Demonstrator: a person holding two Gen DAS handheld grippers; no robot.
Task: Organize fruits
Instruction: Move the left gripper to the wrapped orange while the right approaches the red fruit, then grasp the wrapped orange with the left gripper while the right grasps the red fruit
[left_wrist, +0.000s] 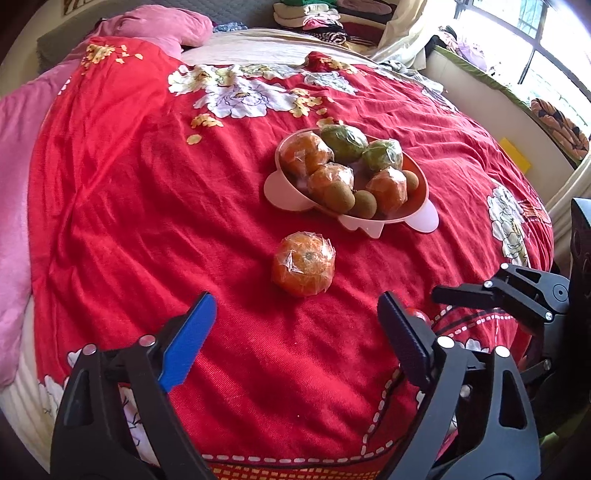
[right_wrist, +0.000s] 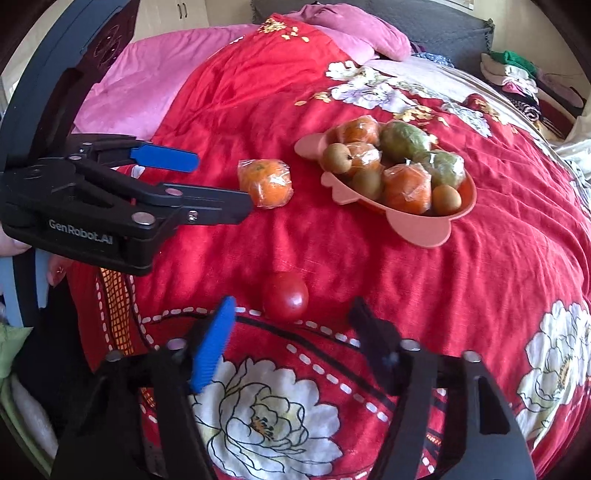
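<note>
The left gripper (left_wrist: 297, 314) stood spread with nothing between its jaws, a wrapped orange (left_wrist: 304, 264) lying just ahead of it on the red bedspread (left_wrist: 147, 206). Further right, the right gripper (right_wrist: 291, 317) was also parted and empty, a red tomato (right_wrist: 285, 297) just ahead near the bedspread's front edge. Beyond sat the pink fruit tray (right_wrist: 424, 229), holding wrapped oranges, green fruits and small brown ones.
</note>
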